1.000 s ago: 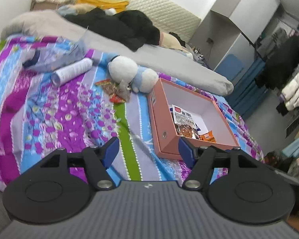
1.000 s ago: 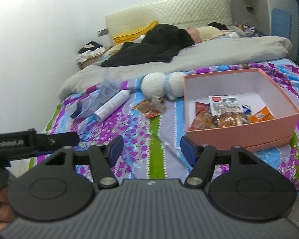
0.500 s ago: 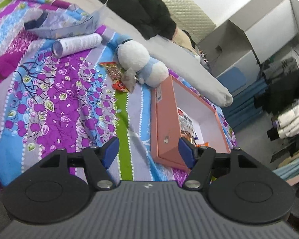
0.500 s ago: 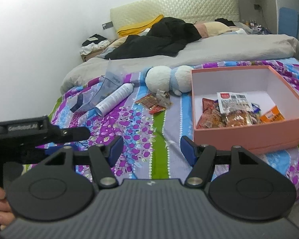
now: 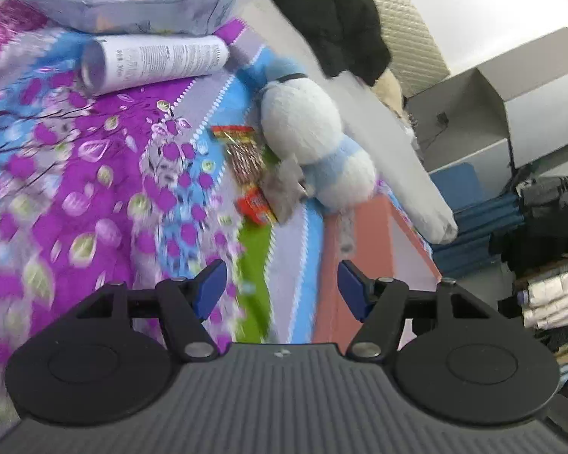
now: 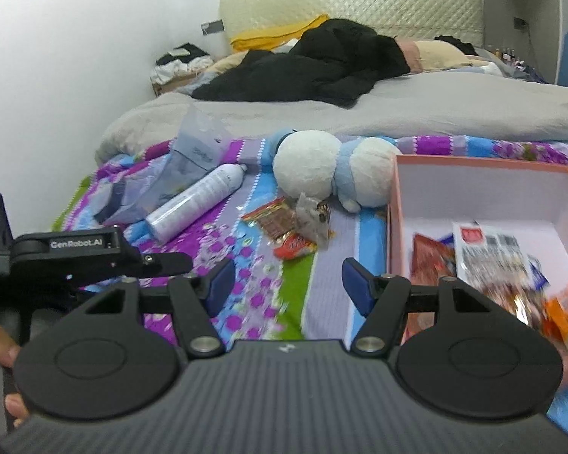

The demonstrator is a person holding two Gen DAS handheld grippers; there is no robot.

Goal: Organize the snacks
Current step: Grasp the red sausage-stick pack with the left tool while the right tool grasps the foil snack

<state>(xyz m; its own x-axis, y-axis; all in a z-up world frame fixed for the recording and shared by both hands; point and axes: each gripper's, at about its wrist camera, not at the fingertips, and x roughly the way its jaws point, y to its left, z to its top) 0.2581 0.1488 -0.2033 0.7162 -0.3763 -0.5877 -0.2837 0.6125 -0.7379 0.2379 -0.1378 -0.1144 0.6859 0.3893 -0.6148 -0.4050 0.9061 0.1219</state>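
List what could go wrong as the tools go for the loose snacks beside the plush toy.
1. The loose snack packets lie overlapped and touching the plush toy; a grab may catch the toy or more than one packet.
2. They lie flat on the soft bedspread, so the open left tool may pinch fabric with the wrapper.
3. The pink box already holds packets; a careless drop by the open right tool could land on its rim.

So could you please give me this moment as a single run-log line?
stage: approach | left claw: open, empty | right claw: open, empty | loose snack packets: on bedspread beside plush toy | pink box: holds packets
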